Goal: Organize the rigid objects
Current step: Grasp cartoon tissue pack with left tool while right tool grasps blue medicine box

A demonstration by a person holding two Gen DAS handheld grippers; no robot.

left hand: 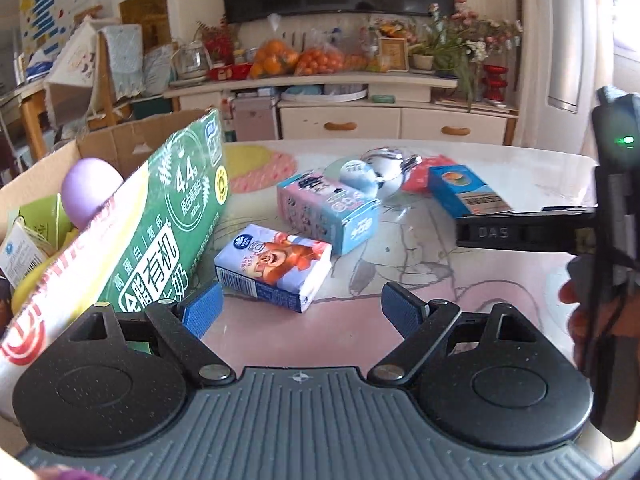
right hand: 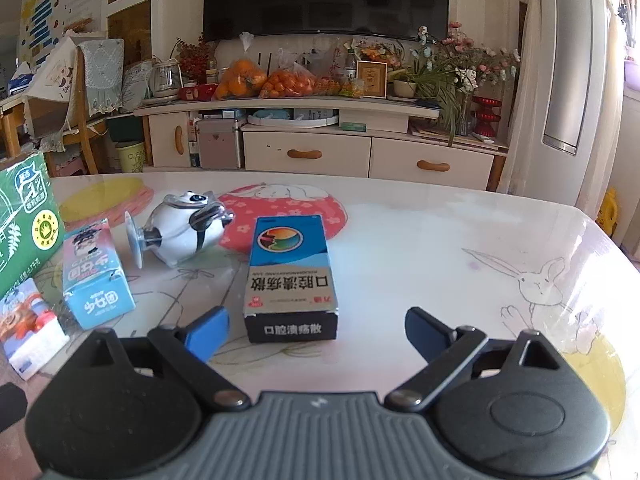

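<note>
I have the right gripper [right hand: 316,330] spread wide with nothing between its jaws, squared up low in the frame behind the blue rectangular cardboard medicine box [right hand: 290,276] so both pads can close on its long sides. That box lies flat at centre frame on the glossy white printed table [right hand: 420,240], long axis running away from me, black end nearest. My left gripper [left hand: 302,306] is equally spread and empty (the brown cardboard carton [left hand: 120,140] sits upper left), facing the pale blue tissue pack [left hand: 276,266].

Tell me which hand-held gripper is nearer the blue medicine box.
Right. The right hand-held gripper sits open just before the blue medicine box; the left hand-held gripper is farther off, facing the tissue pack.
</note>
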